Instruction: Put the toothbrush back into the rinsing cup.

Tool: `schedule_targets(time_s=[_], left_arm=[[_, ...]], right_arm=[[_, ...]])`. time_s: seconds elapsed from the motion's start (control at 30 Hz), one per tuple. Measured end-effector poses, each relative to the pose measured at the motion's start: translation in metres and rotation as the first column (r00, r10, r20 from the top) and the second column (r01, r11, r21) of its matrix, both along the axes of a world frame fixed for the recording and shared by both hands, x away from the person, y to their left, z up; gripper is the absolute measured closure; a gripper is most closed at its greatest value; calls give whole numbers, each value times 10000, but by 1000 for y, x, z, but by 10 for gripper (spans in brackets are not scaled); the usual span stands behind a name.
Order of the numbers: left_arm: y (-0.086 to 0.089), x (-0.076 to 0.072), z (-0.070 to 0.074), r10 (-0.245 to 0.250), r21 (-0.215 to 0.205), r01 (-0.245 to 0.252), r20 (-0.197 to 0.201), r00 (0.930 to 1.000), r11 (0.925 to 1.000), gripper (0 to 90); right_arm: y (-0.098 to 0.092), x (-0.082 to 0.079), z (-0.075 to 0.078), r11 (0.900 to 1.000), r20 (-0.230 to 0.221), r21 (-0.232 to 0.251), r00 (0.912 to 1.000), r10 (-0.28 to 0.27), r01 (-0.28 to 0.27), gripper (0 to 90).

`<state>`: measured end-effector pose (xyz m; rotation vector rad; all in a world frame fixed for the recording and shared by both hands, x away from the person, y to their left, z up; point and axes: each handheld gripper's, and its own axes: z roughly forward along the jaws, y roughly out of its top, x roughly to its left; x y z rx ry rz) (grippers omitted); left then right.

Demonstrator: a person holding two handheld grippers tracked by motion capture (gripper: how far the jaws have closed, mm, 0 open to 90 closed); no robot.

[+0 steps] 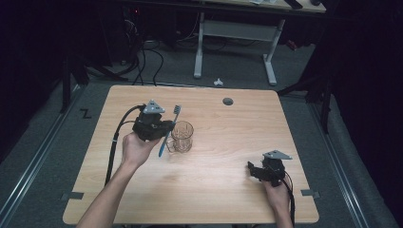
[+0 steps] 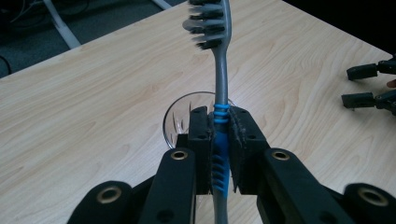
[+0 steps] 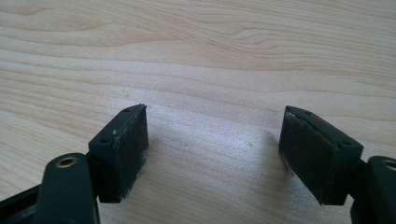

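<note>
Nearest the lens in the left gripper view, the left gripper [image 2: 219, 149] had its two black pads clamped on the blue ribbed part of the toothbrush [image 2: 221, 93], at the lower centre of the frame. The grey neck rose between them to the bristled head at the top edge. Behind the pads, at centre frame, sat the rim of a clear glass mug [image 2: 180, 116]. The high view placed the brush left of centre, slanted and touching the mug's left side, head uppermost, on the wooden table [image 1: 228, 190]. At lower right, the right gripper [image 1: 252, 170] lay low over bare wood, its jaws spread wide and holding nothing.
</note>
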<state>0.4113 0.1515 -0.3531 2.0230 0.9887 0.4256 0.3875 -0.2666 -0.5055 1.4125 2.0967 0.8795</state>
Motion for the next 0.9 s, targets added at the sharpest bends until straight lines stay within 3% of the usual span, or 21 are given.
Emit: schedule_targets(time_s=[0.17, 0.4, 0.57, 0.9], left_arm=[[-1, 4, 0, 173, -55, -171, 275, 9995, 9998, 804], [2, 10, -1, 449, -529, -411, 735, 9963, 9978, 804], [4, 13, -1, 577, -734, -517, 820, 9950, 9960, 804], [-2, 26, 0, 680, -688, -615, 962, 9930, 9957, 805]], right_arm=[[0, 0, 0, 10000, -1, -1, 10000, 1, -1, 242], [0, 0, 0, 10000, 0, 0, 10000, 0, 0, 242], [0, 0, 0, 10000, 0, 0, 10000, 1, -1, 242], [0, 0, 0, 10000, -4, 3, 10000, -6, 6, 242]])
